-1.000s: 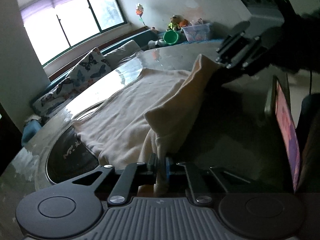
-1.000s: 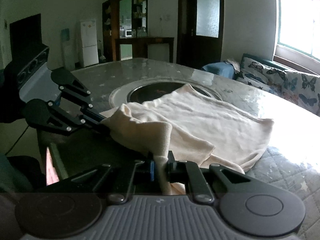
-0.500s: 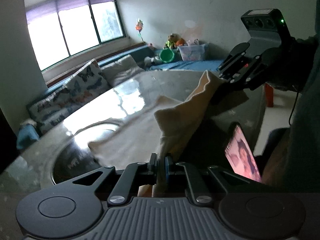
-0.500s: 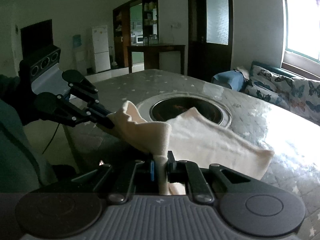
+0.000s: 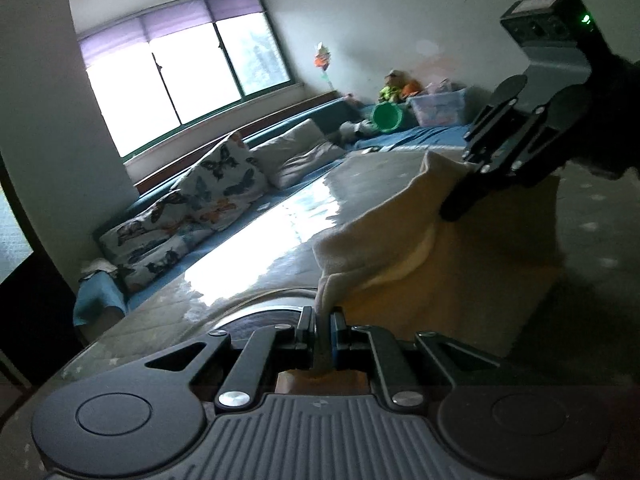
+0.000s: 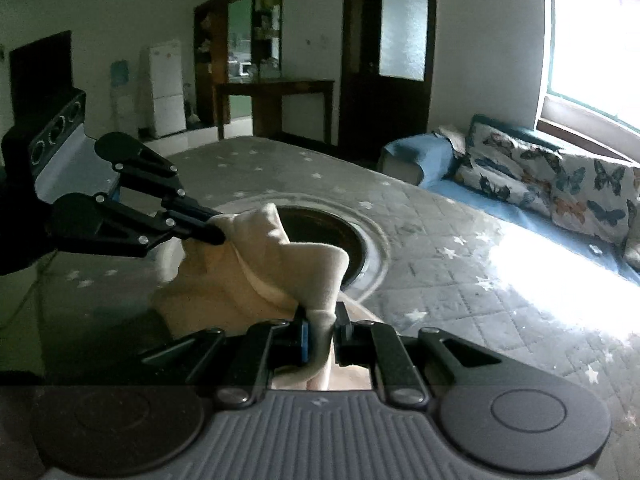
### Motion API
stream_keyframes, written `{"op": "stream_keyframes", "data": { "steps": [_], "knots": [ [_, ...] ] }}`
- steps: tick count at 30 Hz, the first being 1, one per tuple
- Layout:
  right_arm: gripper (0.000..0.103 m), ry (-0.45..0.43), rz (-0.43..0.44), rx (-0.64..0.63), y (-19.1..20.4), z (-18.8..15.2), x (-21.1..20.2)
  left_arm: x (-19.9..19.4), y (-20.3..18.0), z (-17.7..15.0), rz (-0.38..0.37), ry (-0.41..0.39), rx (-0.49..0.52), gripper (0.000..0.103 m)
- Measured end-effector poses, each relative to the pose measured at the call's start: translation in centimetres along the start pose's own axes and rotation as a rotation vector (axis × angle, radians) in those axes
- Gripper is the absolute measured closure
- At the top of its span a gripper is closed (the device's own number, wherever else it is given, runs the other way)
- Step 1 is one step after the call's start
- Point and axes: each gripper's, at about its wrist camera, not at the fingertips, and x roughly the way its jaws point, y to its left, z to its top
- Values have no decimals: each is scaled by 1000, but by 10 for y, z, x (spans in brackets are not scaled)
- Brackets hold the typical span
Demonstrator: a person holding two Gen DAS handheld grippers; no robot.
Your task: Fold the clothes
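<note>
Butterfly cushions (image 5: 224, 184) line the window sofa beyond the bench (image 6: 460, 240) — left claw (image 5: 322, 330) and right claw (image 6: 320, 330) each clamped on the cream garment (image 6: 280, 264), raised.

The lower part of the cream knitted garment (image 5: 376, 240) drops out of sight behind the left gripper (image 5: 322, 326) body; its far corner is covered by the right gripper (image 5: 454, 206) fingers; the toys beside the clear plastic storage box (image 5: 438, 106) are too blurred to identify; the dark round recess in the grey star-patterned worktop (image 6: 440, 240) is half hidden by cloth.
</note>
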Motion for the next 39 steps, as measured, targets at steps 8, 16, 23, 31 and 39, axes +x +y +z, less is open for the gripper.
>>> {"op": "stream_keyframes", "data": {
  "steps": [8,16,23,31,39],
  "knots": [
    [91,19,-95,62,-29,-19,64,72,16,-18,64,86,-101,94],
    [65,-27,-123,225,-53,-38,52,75,10,-31,91,122,-126,91],
    [60,-78,-163,356,-76,-51,11,66,13,-34,125,129,-155,77],
    [63,-38,-223,406,-69,-71,16,56,15,-39,131,151,-173,76],
    [68,-29,-243,465,-73,-79,26,32,22,-38,119,150,-251,75]
  ]
}}
